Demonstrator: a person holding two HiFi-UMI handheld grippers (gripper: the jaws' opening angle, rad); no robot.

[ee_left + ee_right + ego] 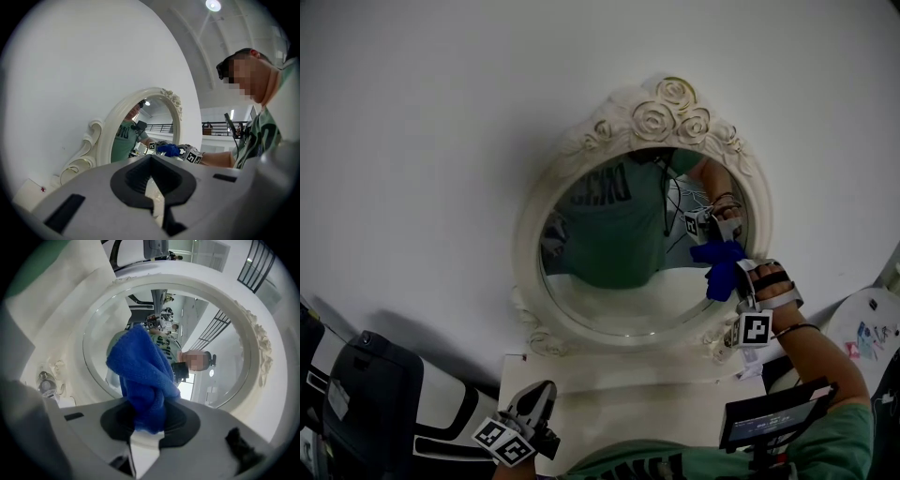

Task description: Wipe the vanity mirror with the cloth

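An oval vanity mirror (628, 281) in an ornate cream frame with carved roses stands against the white wall. My right gripper (741, 272) is shut on a blue cloth (721, 265), which is pressed against the right side of the glass. In the right gripper view the cloth (143, 376) bunches out of the jaws, with the mirror (215, 348) right in front. My left gripper (534, 412) hangs low at the front left, away from the mirror; its jaws are shut with nothing between them. In the left gripper view the mirror (126, 136) and cloth (168, 150) show beyond.
The mirror stands on a white tabletop (619, 394). A black-and-white device (375, 403) sits at lower left. A dark screen on a mount (773, 417) is at lower right, beside the person's forearm (811, 352). A white round object (867, 328) lies at far right.
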